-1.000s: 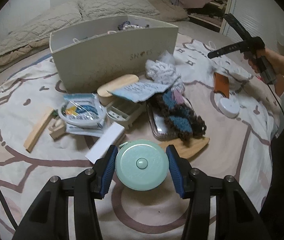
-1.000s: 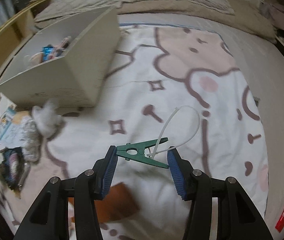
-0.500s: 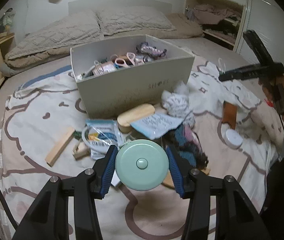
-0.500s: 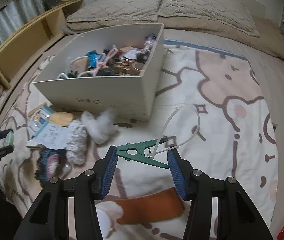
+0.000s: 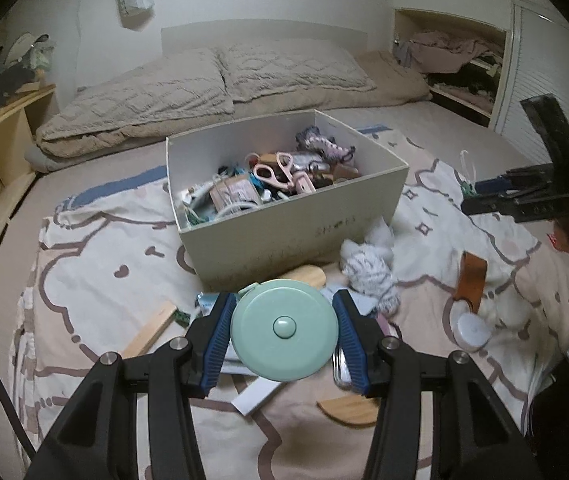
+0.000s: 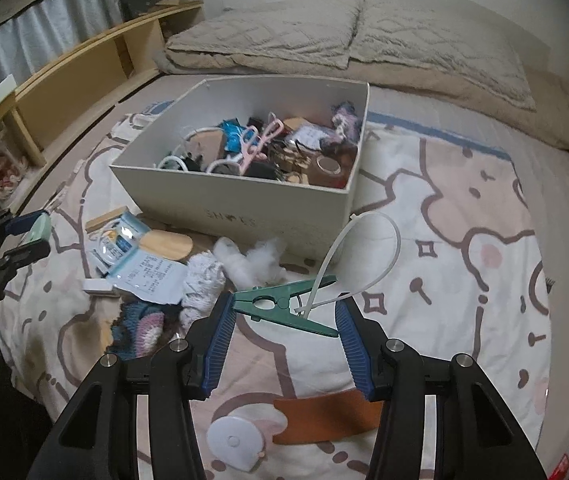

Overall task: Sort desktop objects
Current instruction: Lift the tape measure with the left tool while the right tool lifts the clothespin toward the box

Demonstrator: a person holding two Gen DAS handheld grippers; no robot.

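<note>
Both jaw pairs grip loads: left gripper [image 5: 283, 328] pinches the tape measure [image 5: 284, 330], right gripper [image 6: 284, 318] the clothespin [image 6: 284, 306]. Carry step. Next: release each above the box [image 6: 244, 210] ahead.

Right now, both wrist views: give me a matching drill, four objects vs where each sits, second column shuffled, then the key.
Things:
1. mint tape measure
2. green clothespin
3. pink scissors
4. brown leather piece

Places:
A. inside the white box
B. between the left gripper pads
C. flat on the blanket, near the round white disc
D. between the right gripper pads

Pairs: 1-B, 2-D, 3-A, 4-C
</note>
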